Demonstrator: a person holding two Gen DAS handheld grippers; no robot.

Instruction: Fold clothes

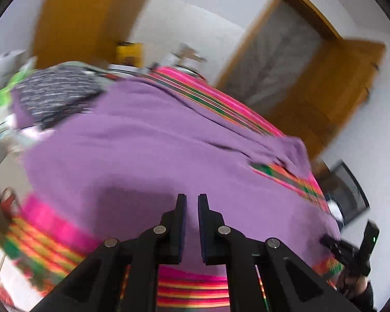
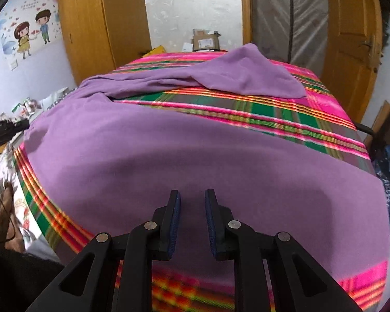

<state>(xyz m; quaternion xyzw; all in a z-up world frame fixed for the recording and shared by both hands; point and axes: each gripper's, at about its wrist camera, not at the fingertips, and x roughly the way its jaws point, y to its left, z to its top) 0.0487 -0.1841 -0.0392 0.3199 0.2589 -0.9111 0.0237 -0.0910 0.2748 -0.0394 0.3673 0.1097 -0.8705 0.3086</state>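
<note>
A purple garment (image 2: 195, 156) lies spread over a table covered with a pink and green plaid cloth (image 2: 286, 114). One part of it (image 2: 247, 75) stretches across the far side of the table, with a bare strip of plaid between it and the body. My right gripper (image 2: 192, 200) hovers open over the garment's near edge, nothing between its fingers. In the left wrist view the same purple garment (image 1: 156, 150) fills the table, and my left gripper (image 1: 192, 202) stands over it, narrowly open and holding nothing. The right gripper (image 1: 351, 249) shows at the lower right there.
A dark speckled garment (image 1: 54, 96) lies at the far left of the table beside green and white clutter. Cardboard boxes (image 2: 205, 41) stand behind the table. Wooden doors (image 2: 351, 39) and a wardrobe (image 2: 96, 26) line the walls. A black frame (image 1: 348, 192) stands to the right.
</note>
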